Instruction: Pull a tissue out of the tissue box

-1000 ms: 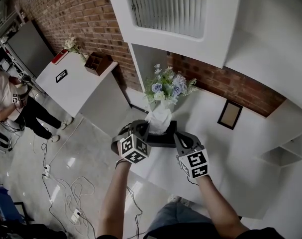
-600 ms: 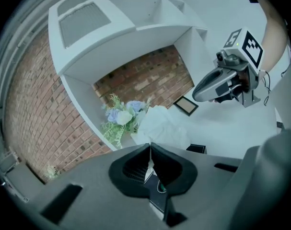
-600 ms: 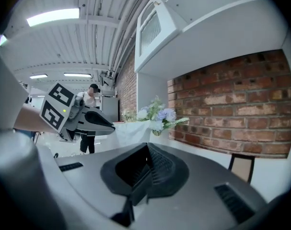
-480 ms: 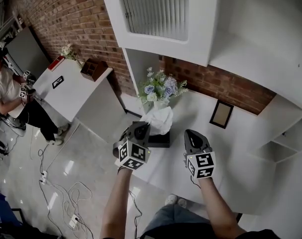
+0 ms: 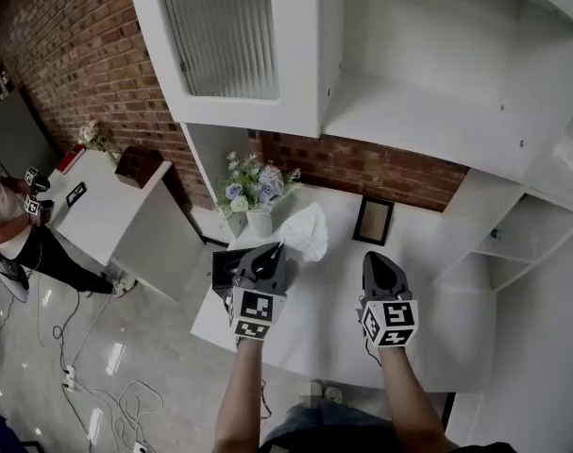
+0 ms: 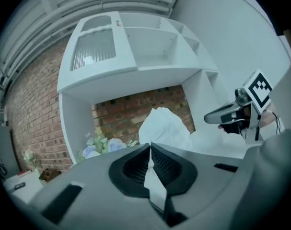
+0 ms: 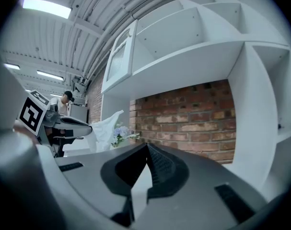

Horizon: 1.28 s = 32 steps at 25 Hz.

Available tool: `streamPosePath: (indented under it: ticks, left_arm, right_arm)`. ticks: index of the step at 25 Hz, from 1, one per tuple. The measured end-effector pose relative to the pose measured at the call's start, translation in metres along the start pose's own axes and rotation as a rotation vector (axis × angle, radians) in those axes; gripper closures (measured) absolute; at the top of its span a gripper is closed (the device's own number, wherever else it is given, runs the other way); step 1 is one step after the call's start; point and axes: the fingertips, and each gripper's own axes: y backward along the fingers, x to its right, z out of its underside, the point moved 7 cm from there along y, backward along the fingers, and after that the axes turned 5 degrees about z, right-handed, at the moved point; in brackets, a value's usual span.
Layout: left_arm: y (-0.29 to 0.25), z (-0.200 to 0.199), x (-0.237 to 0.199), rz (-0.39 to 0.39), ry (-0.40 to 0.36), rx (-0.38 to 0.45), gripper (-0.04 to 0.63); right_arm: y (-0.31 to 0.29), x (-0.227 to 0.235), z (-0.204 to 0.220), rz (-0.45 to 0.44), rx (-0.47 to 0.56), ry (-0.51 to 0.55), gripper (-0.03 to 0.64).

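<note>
In the middle of the head view, the tissue [image 5: 305, 232] stands up as a crumpled white plume just above and to the right of my left gripper [image 5: 278, 248]. That gripper's jaws are pressed together on the tissue's lower end, and a thin strip of it runs down between the ribbed pads (the left gripper view shows this best). The black tissue box [image 5: 222, 270] sits on the white counter [image 5: 314, 324] at the gripper's left, partly hidden behind it and apart from the tissue in the picture. My right gripper [image 5: 379, 260] hovers over the counter to the right, well apart from the tissue, jaw tips meeting with nothing between them. Behind, toward the top of the frame, a vase of flowers [image 5: 253, 187] and a small picture frame [image 5: 372, 221] stand against the brick wall [image 5: 362, 163].
</note>
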Motion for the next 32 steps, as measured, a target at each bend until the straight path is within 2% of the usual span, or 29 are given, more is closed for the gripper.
streamPosePath:
  ticks: [6, 13, 20, 32]
  left_arm:
    - [-0.018, -0.021, 0.031, 0.021, 0.166, 0.115, 0.584]
    - [-0.03, -0.014, 0.056, 0.042, 0.287, 0.124, 0.584]
    - [-0.037, -0.013, 0.069, 0.072, 0.29, 0.122, 0.584]
    - [-0.039, -0.015, 0.07, 0.078, 0.273, 0.107, 0.584]
  right_arm:
    - [0.037, 0.047, -0.004, 0.143, 0.04, -0.011, 0.618]
    - [0.073, 0.079, -0.009, 0.25, 0.066, -0.019, 0.618]
    - [0.092, 0.087, -0.005, 0.285, 0.06, -0.024, 0.618]
    - [0.088, 0.083, -0.004, 0.27, 0.056, -0.029, 0.618]
